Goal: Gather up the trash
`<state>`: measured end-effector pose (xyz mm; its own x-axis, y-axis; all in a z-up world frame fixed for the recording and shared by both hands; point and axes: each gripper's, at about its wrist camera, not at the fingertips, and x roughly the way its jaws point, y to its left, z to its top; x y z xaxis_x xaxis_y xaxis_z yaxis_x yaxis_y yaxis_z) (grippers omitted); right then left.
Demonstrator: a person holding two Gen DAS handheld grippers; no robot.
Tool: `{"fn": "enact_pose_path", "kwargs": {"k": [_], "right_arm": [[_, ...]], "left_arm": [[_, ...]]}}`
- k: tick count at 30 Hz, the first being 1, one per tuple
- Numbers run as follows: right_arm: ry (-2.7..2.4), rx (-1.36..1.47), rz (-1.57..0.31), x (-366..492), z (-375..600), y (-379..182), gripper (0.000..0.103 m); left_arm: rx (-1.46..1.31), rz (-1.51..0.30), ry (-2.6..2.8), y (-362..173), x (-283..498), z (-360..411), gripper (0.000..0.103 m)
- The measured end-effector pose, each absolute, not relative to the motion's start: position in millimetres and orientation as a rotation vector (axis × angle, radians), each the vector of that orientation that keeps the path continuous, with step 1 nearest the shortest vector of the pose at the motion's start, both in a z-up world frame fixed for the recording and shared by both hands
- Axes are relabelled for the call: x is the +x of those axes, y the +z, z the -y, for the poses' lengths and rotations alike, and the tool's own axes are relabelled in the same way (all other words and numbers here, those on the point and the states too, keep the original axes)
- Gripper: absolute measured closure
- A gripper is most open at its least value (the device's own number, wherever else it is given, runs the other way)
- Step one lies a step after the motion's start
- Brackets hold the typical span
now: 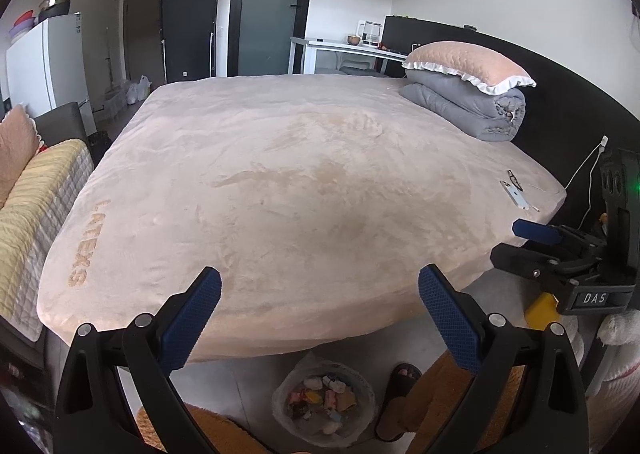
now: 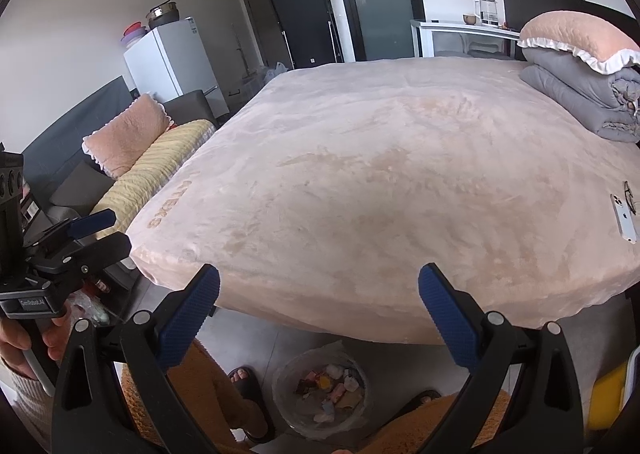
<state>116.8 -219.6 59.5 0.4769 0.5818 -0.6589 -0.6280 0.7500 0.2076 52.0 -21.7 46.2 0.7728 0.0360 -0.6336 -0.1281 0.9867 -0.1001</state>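
A round bin lined with a clear bag (image 1: 362, 420) stands on the floor below the bed's near edge, holding several crumpled coloured scraps of trash (image 1: 324, 398); it also shows in the right wrist view (image 2: 288, 410), with the trash (image 2: 334, 390) inside. My left gripper (image 1: 320, 318) is open and empty, held above the bin at the bed edge. My right gripper (image 2: 320, 314) is open and empty, also above the bin. Each gripper shows in the other's view: the right gripper (image 1: 540, 242) at the right, the left gripper (image 2: 86, 234) at the left.
A wide bed with a pink plush cover (image 1: 304, 182) fills the view. A phone (image 1: 516, 196) and glasses (image 1: 515, 179) lie near its right edge. A folded grey quilt (image 1: 472, 110) with a pillow sits at the far right. A sofa (image 2: 132, 174) flanks the left. My slippered feet (image 2: 250, 382) stand by the bin.
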Motion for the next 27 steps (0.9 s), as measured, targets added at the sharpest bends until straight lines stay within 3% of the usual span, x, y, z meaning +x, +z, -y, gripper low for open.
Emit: {"fn": "enact_pose_path", "kwargs": {"k": [27], "right_arm": [[0.776,-0.091,-0.755,113.4,215.8,61.7,0.005]], "left_arm": [[-0.155,-0.676,0.119,47.7,50.2,12.8,0.006]]}}
